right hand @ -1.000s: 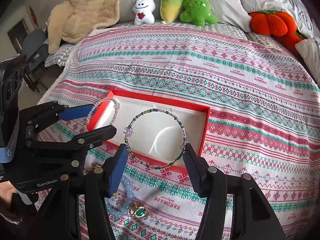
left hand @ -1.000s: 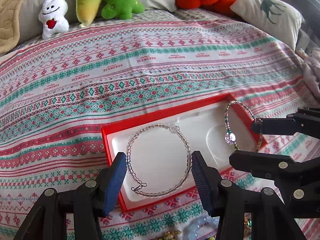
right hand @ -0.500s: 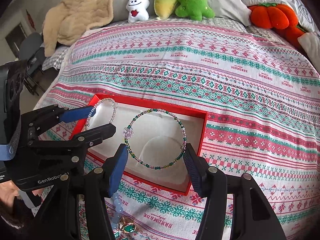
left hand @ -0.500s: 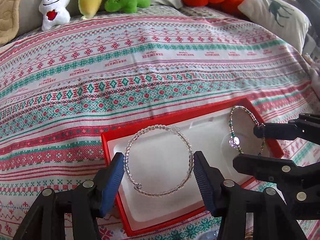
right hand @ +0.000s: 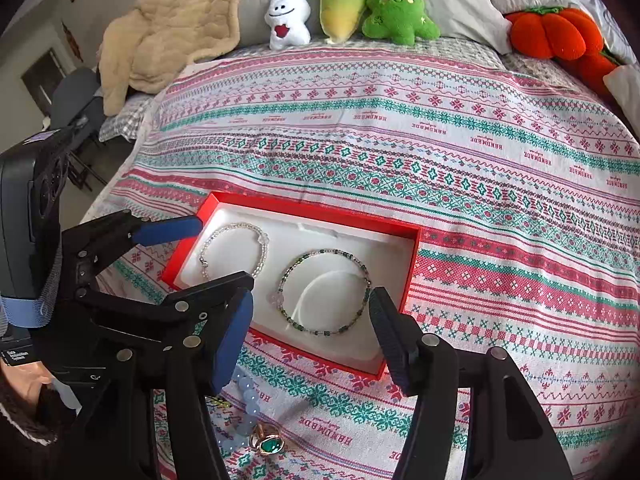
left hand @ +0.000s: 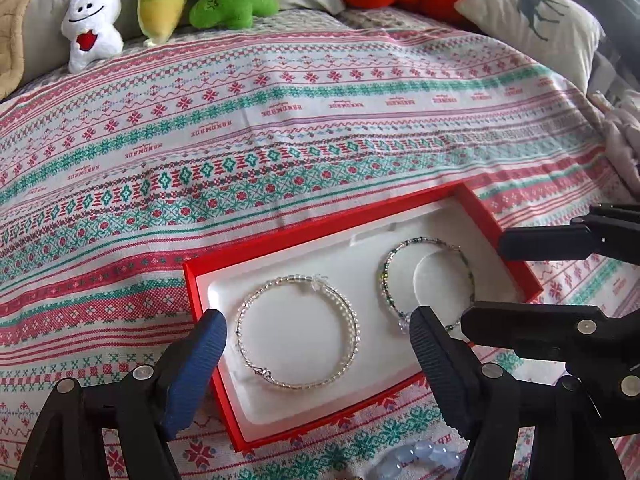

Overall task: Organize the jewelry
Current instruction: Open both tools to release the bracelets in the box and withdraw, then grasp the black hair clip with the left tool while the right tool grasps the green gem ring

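A red box with a white liner (left hand: 208, 276) (right hand: 412, 260) lies on the patterned bedspread. A clear beaded bracelet (left hand: 297, 332) (right hand: 234, 249) lies in its left part. A green beaded bracelet (left hand: 426, 280) (right hand: 325, 292) lies in its right part. My left gripper (left hand: 318, 340) is open and empty, its fingers either side of the clear bracelet. My right gripper (right hand: 312, 320) is open and empty, its fingers either side of the green bracelet. A pale blue bead bracelet (right hand: 248, 408) (left hand: 416, 452) and a green-stone ring (right hand: 269, 445) lie on the bedspread in front of the box.
Plush toys sit at the head of the bed: a white one (right hand: 289, 16), a yellow-green one (right hand: 342, 0), a green one (right hand: 396, 8) and an orange pumpkin (right hand: 556, 34). A beige blanket (right hand: 176, 28) lies at the back left. The bed's left edge is near the box.
Both bracelets were held across the open fingers above the box; they now lie in the liner. Both grippers have drawn back and up a little.
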`<state>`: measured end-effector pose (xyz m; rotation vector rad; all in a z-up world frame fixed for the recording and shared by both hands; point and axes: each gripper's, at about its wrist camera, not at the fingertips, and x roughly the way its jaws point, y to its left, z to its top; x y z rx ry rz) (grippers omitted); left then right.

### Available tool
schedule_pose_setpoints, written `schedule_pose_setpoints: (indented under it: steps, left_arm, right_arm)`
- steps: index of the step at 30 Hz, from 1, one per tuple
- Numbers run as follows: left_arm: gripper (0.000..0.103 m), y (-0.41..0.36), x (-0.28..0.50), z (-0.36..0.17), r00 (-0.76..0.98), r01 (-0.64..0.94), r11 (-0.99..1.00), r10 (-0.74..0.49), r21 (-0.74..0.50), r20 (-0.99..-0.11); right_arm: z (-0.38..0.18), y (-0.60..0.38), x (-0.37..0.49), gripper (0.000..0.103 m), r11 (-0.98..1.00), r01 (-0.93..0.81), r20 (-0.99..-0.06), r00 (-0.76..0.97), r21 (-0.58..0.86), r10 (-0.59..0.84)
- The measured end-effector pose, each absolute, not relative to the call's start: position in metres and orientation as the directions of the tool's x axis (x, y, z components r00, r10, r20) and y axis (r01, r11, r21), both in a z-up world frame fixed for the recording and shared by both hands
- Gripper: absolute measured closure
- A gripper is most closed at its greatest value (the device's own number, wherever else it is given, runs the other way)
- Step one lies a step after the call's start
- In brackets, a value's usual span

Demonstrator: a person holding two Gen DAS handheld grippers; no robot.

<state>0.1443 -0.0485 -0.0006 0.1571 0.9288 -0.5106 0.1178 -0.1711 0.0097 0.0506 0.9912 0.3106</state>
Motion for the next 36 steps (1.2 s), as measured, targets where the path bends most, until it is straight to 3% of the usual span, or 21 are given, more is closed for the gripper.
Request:
schedule_pose_setpoints:
  steps: [17, 34, 36]
  left_arm:
    - [0.006, -0.021, 0.089, 0.026, 0.528, 0.410, 0.908, -0.314, -0.087, -0.789]
    - [0.005, 0.026, 0.055, 0.005, 0.469, 0.237, 0.969, -0.178, -0.071, -0.865]
    - [0.005, 0.031, 0.055, 0.001, 0.442, 0.221, 0.970, -0.190, -0.099, -0.876]
  right_arm:
    - [0.034, -0.167, 0.065, 0.029, 0.982, -0.176, -0.833, 0.532, 0.066, 0.152]
    - [0.017, -0.159, 0.015, 0.026, 0.998, -0.061, -0.882, 0.468, 0.028, 0.054]
    - [0.010, -0.160, 0.012, 0.020, 0.998, -0.036, -0.896, 0.440, 0.048, 0.059]
